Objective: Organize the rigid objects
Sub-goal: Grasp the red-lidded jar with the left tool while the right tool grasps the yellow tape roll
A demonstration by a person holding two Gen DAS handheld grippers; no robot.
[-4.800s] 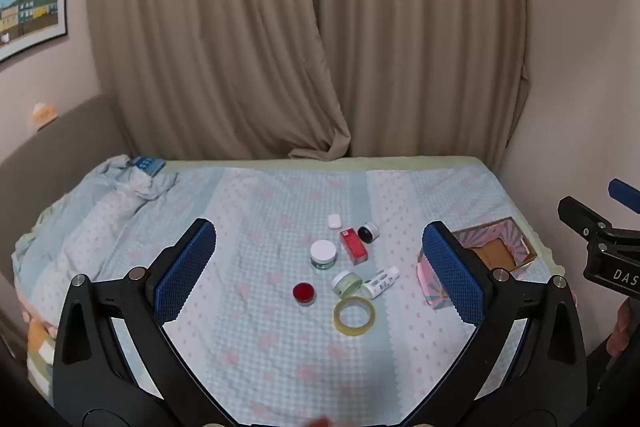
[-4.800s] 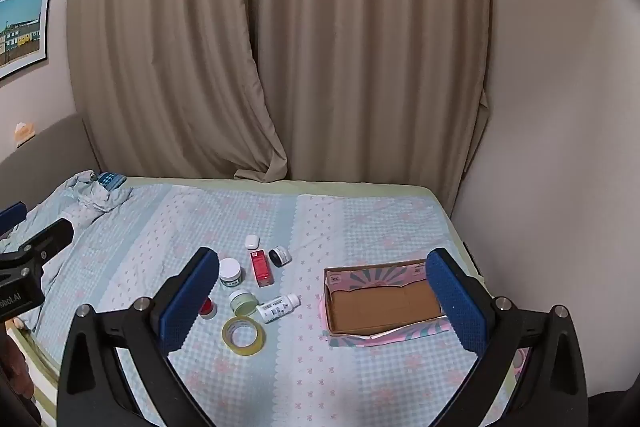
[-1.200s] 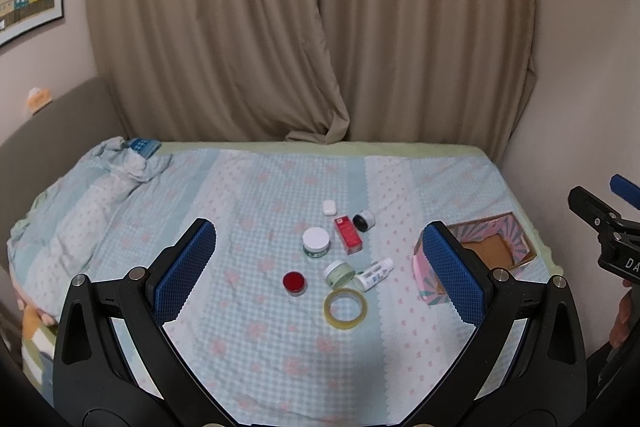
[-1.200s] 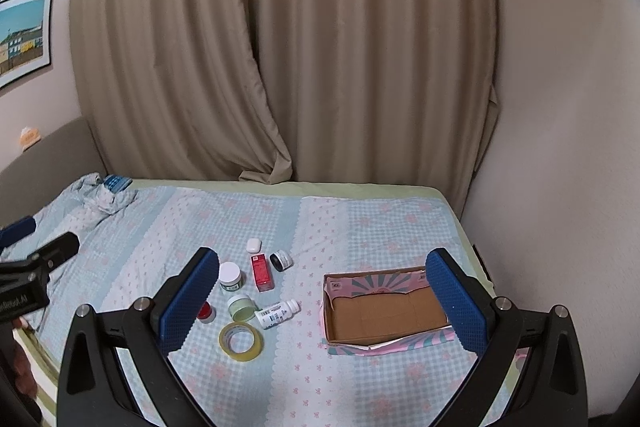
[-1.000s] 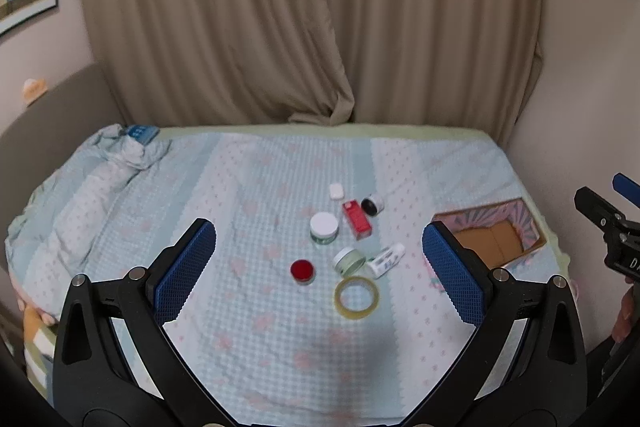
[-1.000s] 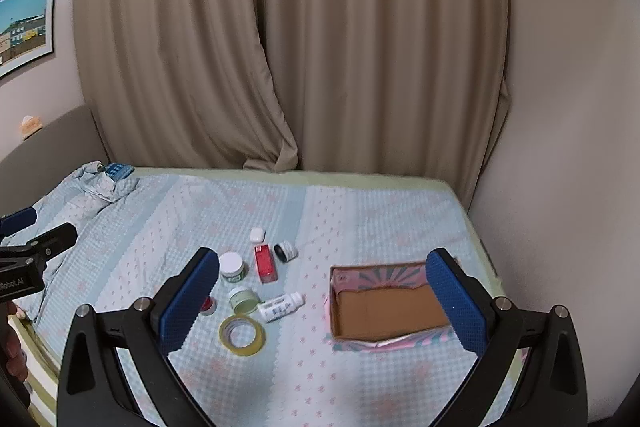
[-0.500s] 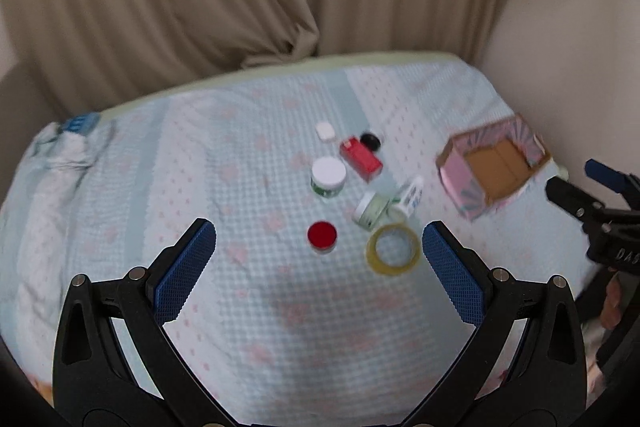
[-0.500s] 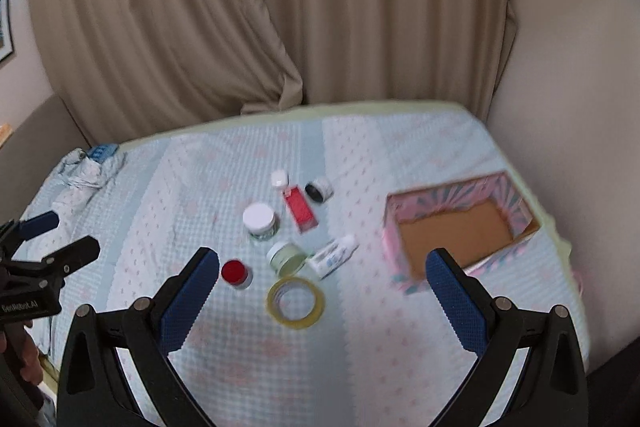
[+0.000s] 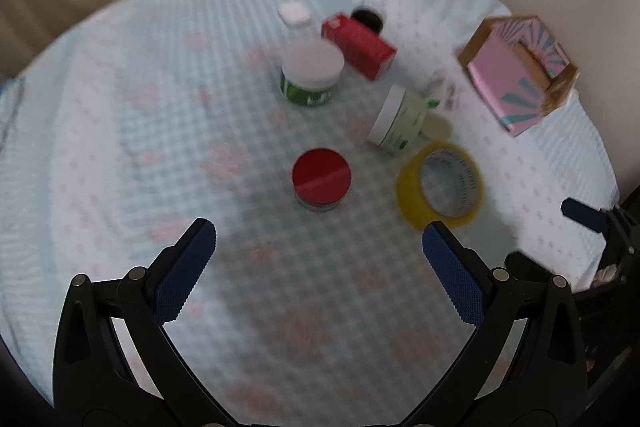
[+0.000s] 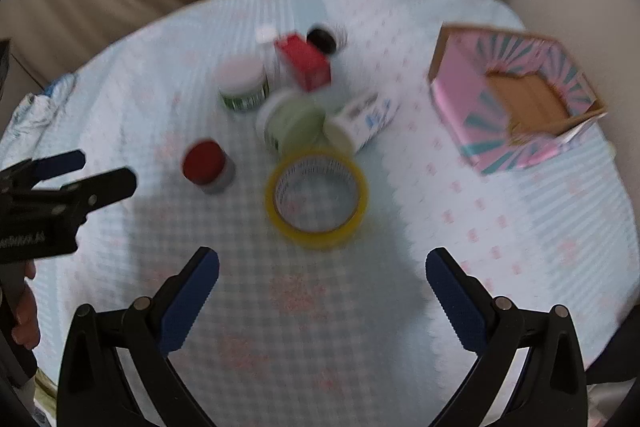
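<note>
Both tools hang above the bed (image 9: pixel 120 131) with their jaws spread wide and nothing between them. The left gripper (image 9: pixel 319 242) sits just short of the red-lidded jar (image 9: pixel 321 179), which lines up between its open jaws. The right gripper (image 10: pixel 322 269) hangs just short of the yellow tape roll (image 10: pixel 316 198), likewise centred in its gap.

The step in hand looks like the first pick. To do it well, each tool should come down straight over its target so the blue pads close on opposite sides. The roll lies flat, so gripping across its outer wall, or one pad inside the ring, would hold it. The soft bedding may give under pressure, so a gentle descent is wise.

Beyond these, toward the middle of the bed, lie a pale green jar (image 9: pixel 396 123) on its side, a white tube (image 10: pixel 366 117), a green jar with a white lid (image 9: pixel 312 73), a red carton (image 9: pixel 360 45), a black-capped pot (image 9: pixel 367 19) and a small white piece (image 9: pixel 294 13).

The pink patterned box (image 10: pixel 516 99) stands near the bed's right edge. Its brown floor shows bare, with nothing visible inside.
</note>
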